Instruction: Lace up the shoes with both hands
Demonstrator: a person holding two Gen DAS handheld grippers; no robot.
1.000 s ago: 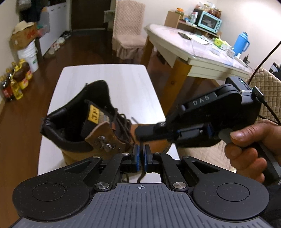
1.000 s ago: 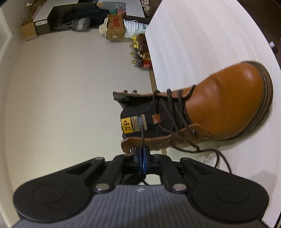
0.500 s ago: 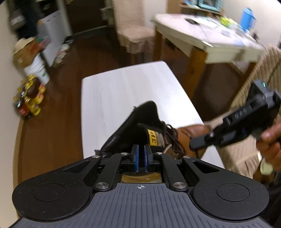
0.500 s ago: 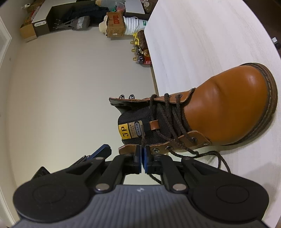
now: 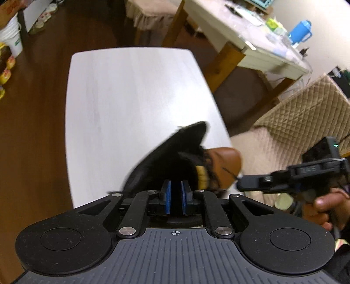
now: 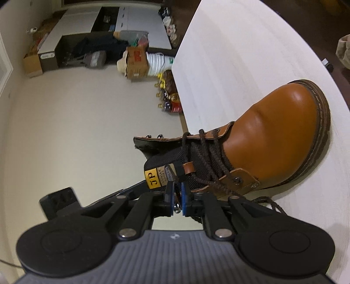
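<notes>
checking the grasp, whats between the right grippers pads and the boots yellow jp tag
In the right wrist view, nothing separates them: the right gripper sits against the boot just below the tag, lace alongside.

This is a home, a lived-in dining and sitting room. A dark wooden floor (image 5: pixel 32 135) runs under a low white table (image 5: pixel 131 98). At one o'clock in the left wrist view stands a dining table (image 5: pixel 251 37) cluttered with a blue jug (image 5: pixel 299 31); a skirted chair (image 5: pixel 151 13) sits at twelve, a quilted seat cover (image 5: pixel 306 118) at three. In the right wrist view, cooking-oil bottles (image 6: pixel 168 98), a white bucket (image 6: pixel 157 64) and a cardboard box (image 6: pixel 136 62) cluster at eleven o'clock.
</notes>
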